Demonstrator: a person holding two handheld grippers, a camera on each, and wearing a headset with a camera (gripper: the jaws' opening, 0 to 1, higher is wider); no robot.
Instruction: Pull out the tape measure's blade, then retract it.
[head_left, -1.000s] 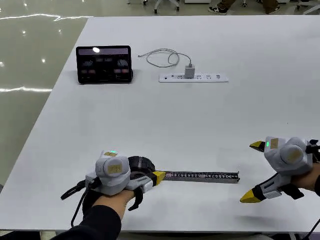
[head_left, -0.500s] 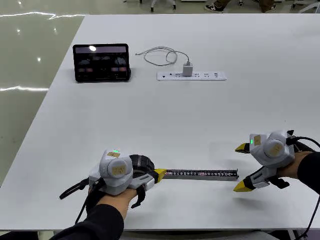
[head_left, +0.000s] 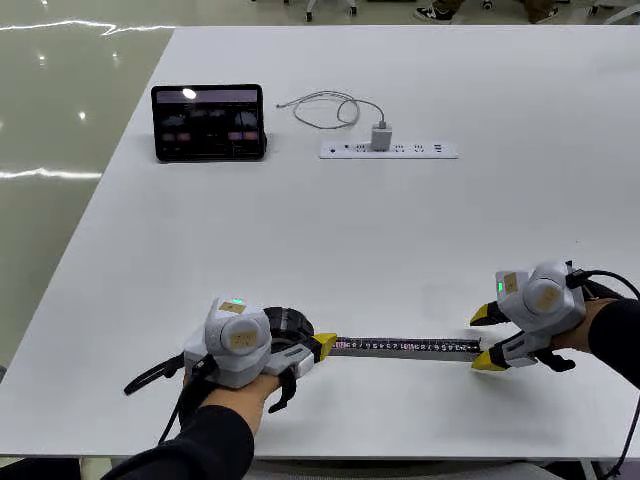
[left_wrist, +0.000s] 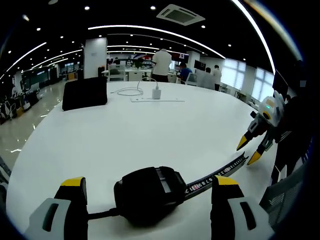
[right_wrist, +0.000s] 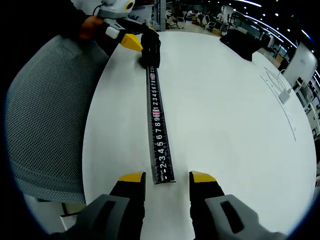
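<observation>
The left gripper (left_wrist: 150, 182) has its fingers spread wide either side of the tape measure's black case (head_left: 285, 325), with a gap showing on each side in its own view. From the case the blade (head_left: 405, 348) lies flat on the tabletop (head_left: 400, 240), drawn out toward the right gripper (right_wrist: 167, 177). That gripper's fingers stand narrowly apart astride the blade's tip (not pinching it). The pull-out looks done; the retraction appears to be what is left.

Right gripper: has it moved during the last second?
Yes. The right gripper came toward the free end of the blade; its open jaws now flank it.
</observation>
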